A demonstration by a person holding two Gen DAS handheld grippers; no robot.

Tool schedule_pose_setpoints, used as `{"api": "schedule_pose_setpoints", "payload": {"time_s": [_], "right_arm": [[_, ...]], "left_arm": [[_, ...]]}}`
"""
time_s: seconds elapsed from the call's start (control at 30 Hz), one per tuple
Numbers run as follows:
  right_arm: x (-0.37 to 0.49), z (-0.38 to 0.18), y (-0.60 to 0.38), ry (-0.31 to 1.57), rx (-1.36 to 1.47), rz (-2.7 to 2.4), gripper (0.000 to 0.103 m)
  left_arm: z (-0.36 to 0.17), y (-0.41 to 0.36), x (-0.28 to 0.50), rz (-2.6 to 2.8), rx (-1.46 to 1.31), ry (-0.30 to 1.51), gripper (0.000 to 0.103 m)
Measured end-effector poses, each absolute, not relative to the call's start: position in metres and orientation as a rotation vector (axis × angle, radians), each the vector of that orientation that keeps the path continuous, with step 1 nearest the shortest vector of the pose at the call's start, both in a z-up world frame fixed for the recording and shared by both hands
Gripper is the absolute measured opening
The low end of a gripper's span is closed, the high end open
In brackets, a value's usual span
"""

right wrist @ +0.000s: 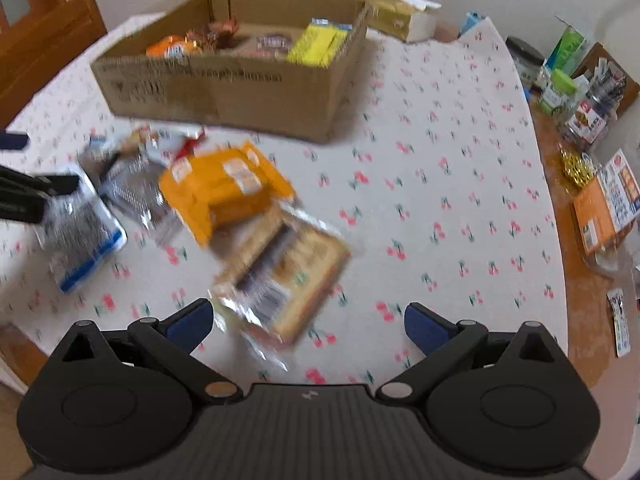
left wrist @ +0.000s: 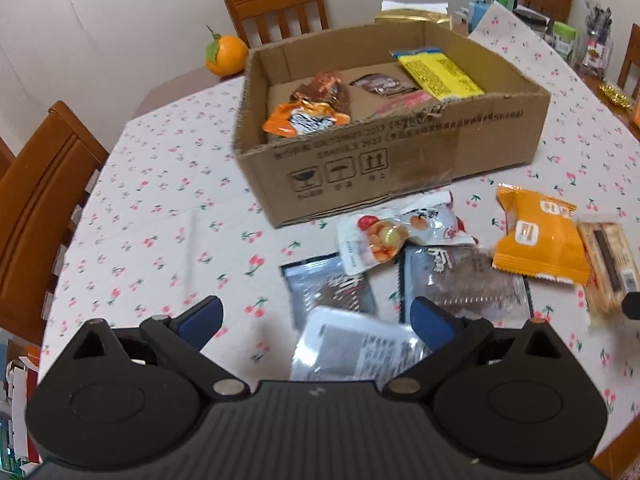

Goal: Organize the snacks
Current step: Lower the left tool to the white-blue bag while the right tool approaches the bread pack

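A cardboard box on the cherry-print tablecloth holds several snack packets. Loose snacks lie in front of it: a silver-and-white packet, dark packets, a fruit-print packet, an orange packet and a tan biscuit packet. My left gripper is open, just above the silver-and-white packet. My right gripper is open, just above the near end of the tan biscuit packet. The left gripper also shows at the left edge of the right wrist view.
An orange fruit sits behind the box. Wooden chairs stand around the table. Jars, cartons and packets crowd the table's right side. A gold-and-white box lies behind the cardboard box.
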State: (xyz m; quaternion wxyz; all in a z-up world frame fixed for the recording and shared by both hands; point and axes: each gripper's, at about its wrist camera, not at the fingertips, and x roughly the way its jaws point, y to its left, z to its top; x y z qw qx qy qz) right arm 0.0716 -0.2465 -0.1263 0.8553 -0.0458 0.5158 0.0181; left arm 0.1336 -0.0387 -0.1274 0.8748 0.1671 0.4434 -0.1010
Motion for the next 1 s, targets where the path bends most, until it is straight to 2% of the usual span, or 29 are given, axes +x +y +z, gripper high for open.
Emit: {"api": "schedule_pose_setpoints", "payload": {"time_s": [0.37, 0.63, 0.83, 1.0], "right_arm": [[0.094, -0.148, -0.226, 1.103, -0.143, -0.029, 0.103], [0.077, -0.158, -0.257, 1.140, -0.074, -0.089, 0.103], [0.074, -0.160, -0.268, 1.145, -0.009, -0.092, 0.103], [0.073, -0.159, -0.264, 1.138, -0.026, -0.092, 0.103]], "left_arm": [[-0.135, -0.028, 0.122, -0.204, 0.436, 0.975, 0.100], [-0.131, 0.005, 0.105, -0.194, 0.445, 1.008, 0.100], [-0.106, 0.017, 0.086, -0.429, 0.421, 0.994, 0.100], [-0.111, 0.013, 0.063, -0.588, 0.556, 1.012, 0.100]]}}
